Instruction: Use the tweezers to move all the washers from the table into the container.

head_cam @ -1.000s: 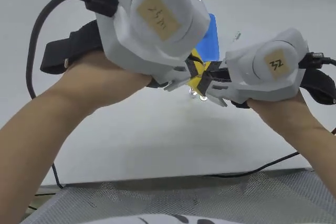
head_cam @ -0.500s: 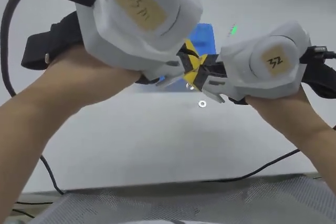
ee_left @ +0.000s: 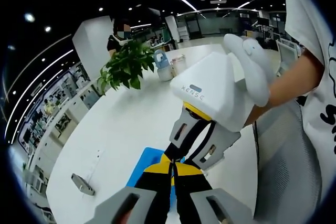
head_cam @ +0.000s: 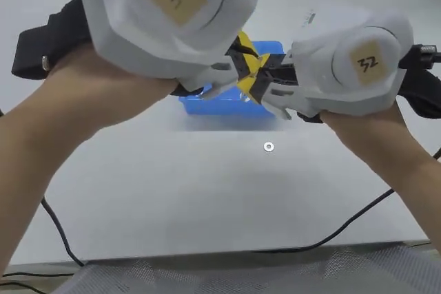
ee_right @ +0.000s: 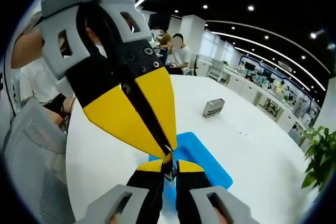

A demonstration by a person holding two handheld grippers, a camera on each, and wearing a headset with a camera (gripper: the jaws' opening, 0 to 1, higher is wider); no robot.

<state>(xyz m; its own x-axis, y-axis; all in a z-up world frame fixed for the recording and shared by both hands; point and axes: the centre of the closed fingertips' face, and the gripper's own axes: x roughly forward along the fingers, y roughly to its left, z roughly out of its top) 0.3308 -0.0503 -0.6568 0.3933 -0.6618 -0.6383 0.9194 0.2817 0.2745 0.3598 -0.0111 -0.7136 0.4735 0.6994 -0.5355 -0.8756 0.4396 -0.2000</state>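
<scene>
Both left gripper (ee_left: 173,169) and right gripper (ee_right: 171,167) fingers pinched together above container (head_cam: 220,105) edge — washer (head_cam: 269,146) alone on open table (head_cam: 207,191).

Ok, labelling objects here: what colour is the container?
Blue; the container shows best in the head view.

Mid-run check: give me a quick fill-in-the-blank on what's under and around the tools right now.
The container below the meeting tips of the left tool and right tool is coloured ____. In the head view, one ____ lies on the table, nearer the person than the container. Both tools' jaw tips are coloured ____. The right tool's label reads ____.
Missing words: blue; washer; yellow; 32.
</scene>
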